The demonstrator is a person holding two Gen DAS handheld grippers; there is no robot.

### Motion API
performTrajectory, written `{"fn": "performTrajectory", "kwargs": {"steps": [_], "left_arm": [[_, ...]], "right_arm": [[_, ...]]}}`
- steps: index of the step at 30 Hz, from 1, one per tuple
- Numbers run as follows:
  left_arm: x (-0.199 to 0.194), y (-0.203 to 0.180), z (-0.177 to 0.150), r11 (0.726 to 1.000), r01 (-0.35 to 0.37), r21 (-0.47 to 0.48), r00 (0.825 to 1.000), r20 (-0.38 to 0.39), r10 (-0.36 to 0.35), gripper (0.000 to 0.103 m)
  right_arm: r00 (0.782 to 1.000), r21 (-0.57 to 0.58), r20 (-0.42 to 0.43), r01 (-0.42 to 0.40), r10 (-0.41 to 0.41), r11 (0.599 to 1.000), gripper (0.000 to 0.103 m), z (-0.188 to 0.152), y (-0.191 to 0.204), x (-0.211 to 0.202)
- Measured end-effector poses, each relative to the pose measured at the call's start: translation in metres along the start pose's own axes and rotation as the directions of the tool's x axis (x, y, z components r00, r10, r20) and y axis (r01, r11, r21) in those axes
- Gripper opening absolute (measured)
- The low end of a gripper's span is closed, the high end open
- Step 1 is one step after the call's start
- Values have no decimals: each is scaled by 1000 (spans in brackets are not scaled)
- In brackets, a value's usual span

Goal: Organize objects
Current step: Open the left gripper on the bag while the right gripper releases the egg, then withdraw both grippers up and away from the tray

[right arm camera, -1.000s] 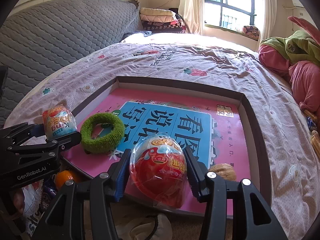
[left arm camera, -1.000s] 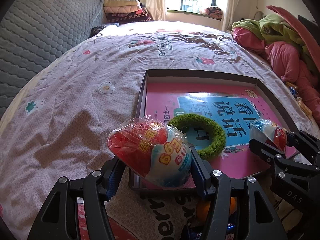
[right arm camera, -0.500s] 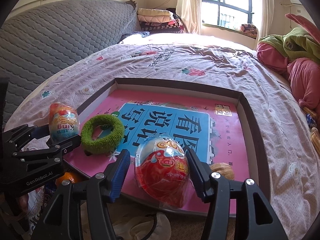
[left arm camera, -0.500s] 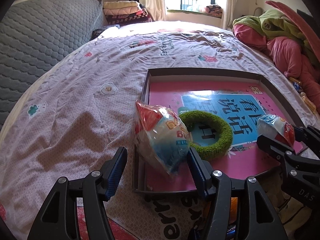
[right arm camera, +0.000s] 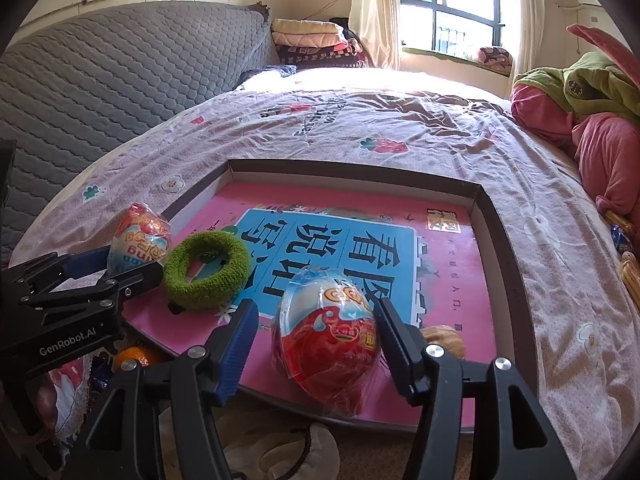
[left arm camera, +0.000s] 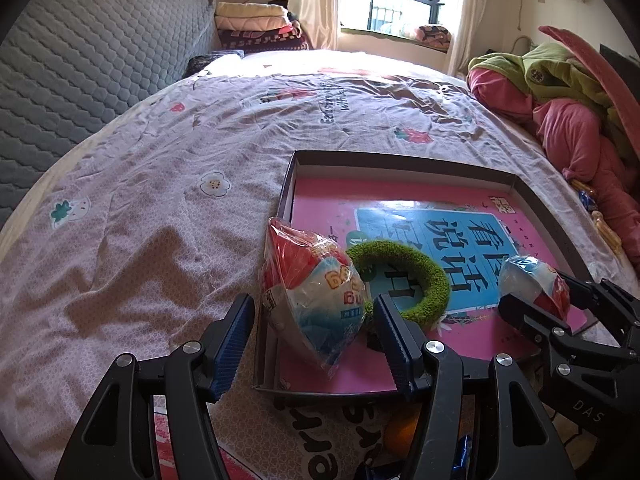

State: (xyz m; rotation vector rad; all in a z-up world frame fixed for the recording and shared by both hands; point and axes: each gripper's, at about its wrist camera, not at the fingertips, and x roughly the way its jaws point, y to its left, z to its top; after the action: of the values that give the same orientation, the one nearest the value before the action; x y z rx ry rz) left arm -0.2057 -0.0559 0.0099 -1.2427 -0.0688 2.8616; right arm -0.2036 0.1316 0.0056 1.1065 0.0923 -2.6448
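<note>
Both tongs point(left arm camera: 312, 320) point(right arm camera: 312, 334) gape around wrapped eggs point(left arm camera: 310, 300) point(right arm camera: 330, 336) in the tray point(right arm camera: 504, 248); walnut point(right arm camera: 446, 340) half-hidden.

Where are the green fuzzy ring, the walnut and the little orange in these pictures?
green fuzzy ring point(right arm camera: 208, 274): right wrist view, on its near left band.
walnut point(right arm camera: 448, 340): right wrist view, on its visible shell beside the right gripper's finger.
little orange point(right arm camera: 134, 356): right wrist view, on its visible top.
</note>
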Motion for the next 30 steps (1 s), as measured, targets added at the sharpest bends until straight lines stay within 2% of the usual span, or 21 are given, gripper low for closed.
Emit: {"fn": "performTrajectory", "kwargs": {"steps": [8, 19, 22, 30], "left_arm": [[-1, -1, 3, 1000, 2, -24, 1000, 2, -2, 64], [-17, -1, 7, 999, 30, -45, 998, 59, -28, 64], [-23, -3, 7, 999, 16, -35, 997, 82, -13, 69], [-39, -10, 5, 1000, 12, -24, 992, 126, -9, 69]], "right_arm": [[999, 1, 33, 6, -6, 1000, 61, 1, -3, -9], [995, 16, 98, 16, -17, 1000, 63, 5, -5, -26], [993, 26, 120, 16, -19, 1000, 63, 6, -6, -33], [987, 13, 161, 12, -14, 1000, 64, 7, 0, -47]]}}
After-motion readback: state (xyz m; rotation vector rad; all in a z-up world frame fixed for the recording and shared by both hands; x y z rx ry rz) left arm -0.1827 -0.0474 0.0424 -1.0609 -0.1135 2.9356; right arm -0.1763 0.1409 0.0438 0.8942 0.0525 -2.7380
